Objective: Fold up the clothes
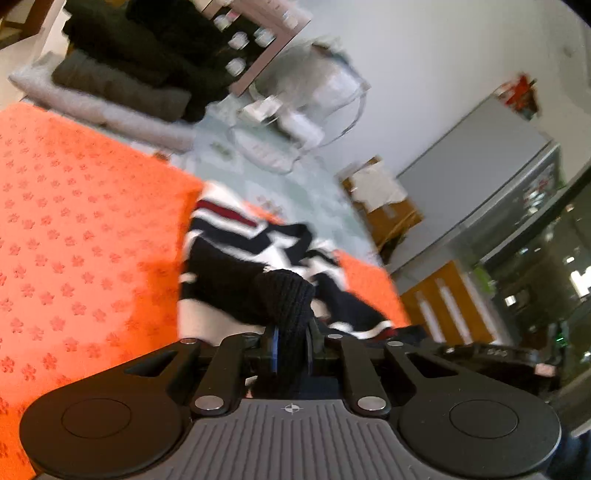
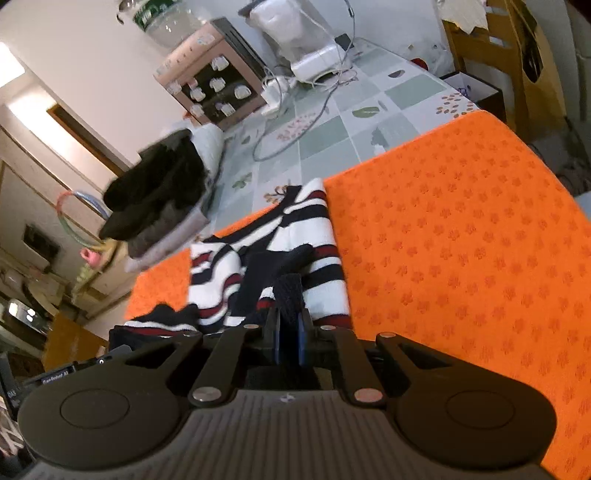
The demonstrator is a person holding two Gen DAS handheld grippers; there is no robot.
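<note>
A striped knit sweater (image 1: 236, 254), white with navy and red bands, lies bunched on an orange mat (image 1: 81, 229). My left gripper (image 1: 291, 336) is shut on a dark ribbed knit edge of the sweater (image 1: 288, 295) and holds it above the mat. In the right wrist view the same sweater (image 2: 314, 236) hangs and trails over the orange mat (image 2: 461, 240). My right gripper (image 2: 290, 332) is shut on another dark ribbed edge of the sweater (image 2: 290, 295). Both views are tilted and blurred.
A stack of dark folded clothes (image 2: 159, 199) sits on a grey cushion at the table's far side. A box with white caps (image 2: 210, 81), a white appliance (image 2: 295, 33) and cables stand on the tiled tablecloth (image 2: 332, 125). A wooden chair (image 1: 384, 206) stands beyond.
</note>
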